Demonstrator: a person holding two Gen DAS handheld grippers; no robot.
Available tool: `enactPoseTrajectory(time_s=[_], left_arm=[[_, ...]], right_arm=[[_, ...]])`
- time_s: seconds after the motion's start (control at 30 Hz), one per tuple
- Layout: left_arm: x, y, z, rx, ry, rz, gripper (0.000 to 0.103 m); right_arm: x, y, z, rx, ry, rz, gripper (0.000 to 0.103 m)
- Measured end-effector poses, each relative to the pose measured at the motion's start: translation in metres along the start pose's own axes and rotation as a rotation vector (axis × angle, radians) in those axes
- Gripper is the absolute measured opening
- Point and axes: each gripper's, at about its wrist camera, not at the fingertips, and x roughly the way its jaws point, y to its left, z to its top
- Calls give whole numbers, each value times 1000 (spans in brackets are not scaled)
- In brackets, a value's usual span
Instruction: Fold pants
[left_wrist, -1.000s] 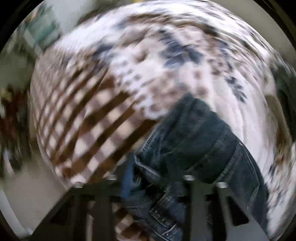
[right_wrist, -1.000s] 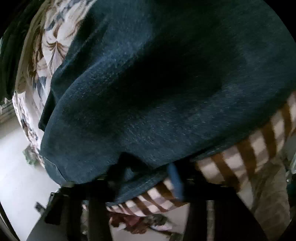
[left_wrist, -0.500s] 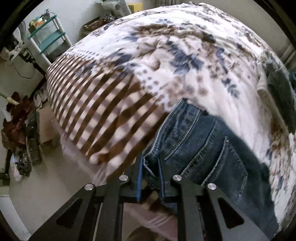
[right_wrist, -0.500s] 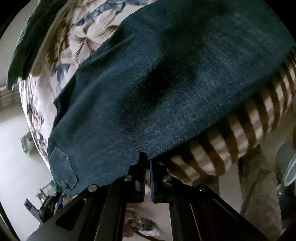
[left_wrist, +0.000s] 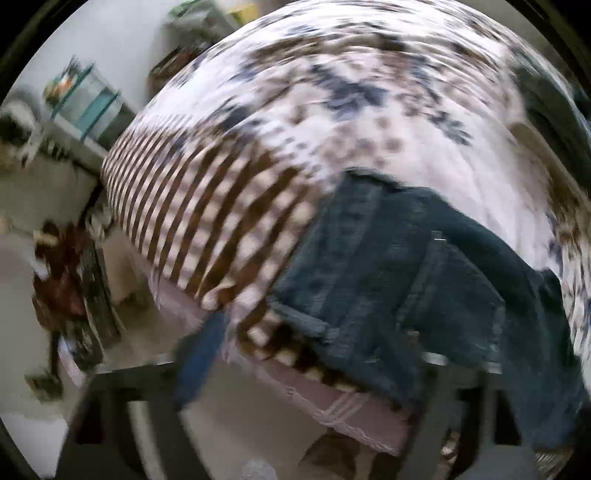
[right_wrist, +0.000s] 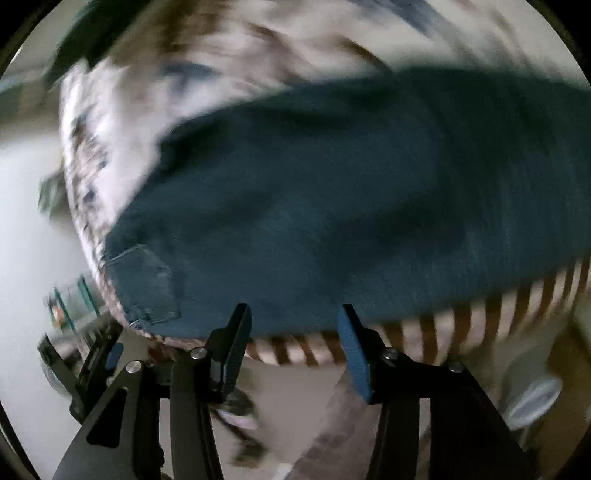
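Dark blue jeans (left_wrist: 413, 280) lie on the bed near its striped front edge; the waistband and back pocket show in the blurred left wrist view. My left gripper (left_wrist: 314, 354) is open, its fingers spread wide just off the waistband, holding nothing. In the right wrist view the jeans (right_wrist: 332, 192) spread across the bed, a back pocket (right_wrist: 144, 288) at the left. My right gripper (right_wrist: 291, 321) is open and empty, fingertips just in front of the jeans' near edge. The left gripper (right_wrist: 88, 354) also shows at the lower left there.
The bedspread (left_wrist: 332, 110) is floral with a brown-striped border (left_wrist: 207, 221) that hangs over the front edge. A teal shelf rack (left_wrist: 85, 99) and clutter (left_wrist: 62, 288) stand on the floor to the left. A pale round object (right_wrist: 532, 402) sits on the floor at the right.
Both grippers were shut on the jeans' edge half a second ago. Both have opened and let go, and pulled back a little from the bed edge. The jeans now rest flat.
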Motion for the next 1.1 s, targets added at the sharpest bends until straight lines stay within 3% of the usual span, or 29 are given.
enactPoseTrajectory(time_s=[0.17, 0.27, 0.33, 0.53, 0.7, 0.77, 0.97, 1.1], left_arm=[[11, -69, 18, 127, -19, -54, 92], [34, -99, 27, 160, 13, -91, 92], [49, -110, 29, 181, 30, -76, 92], [69, -107, 31, 176, 50, -98, 94], [77, -102, 34, 171, 66, -104, 95], [79, -101, 36, 172, 69, -104, 95], [85, -104, 35, 191, 70, -116, 97], [87, -105, 35, 199, 70, -120, 98]], right_arm=[[1, 75, 100, -294, -48, -65, 52], [19, 104, 153, -382, -2, -33, 52], [29, 106, 176, -458, 37, -46, 52], [31, 108, 155, -659, 176, -46, 50], [44, 93, 130, -720, 339, -16, 50], [47, 94, 138, -703, 284, -74, 50], [46, 94, 170, -598, 196, -26, 52], [52, 95, 172, -610, 255, -12, 52]])
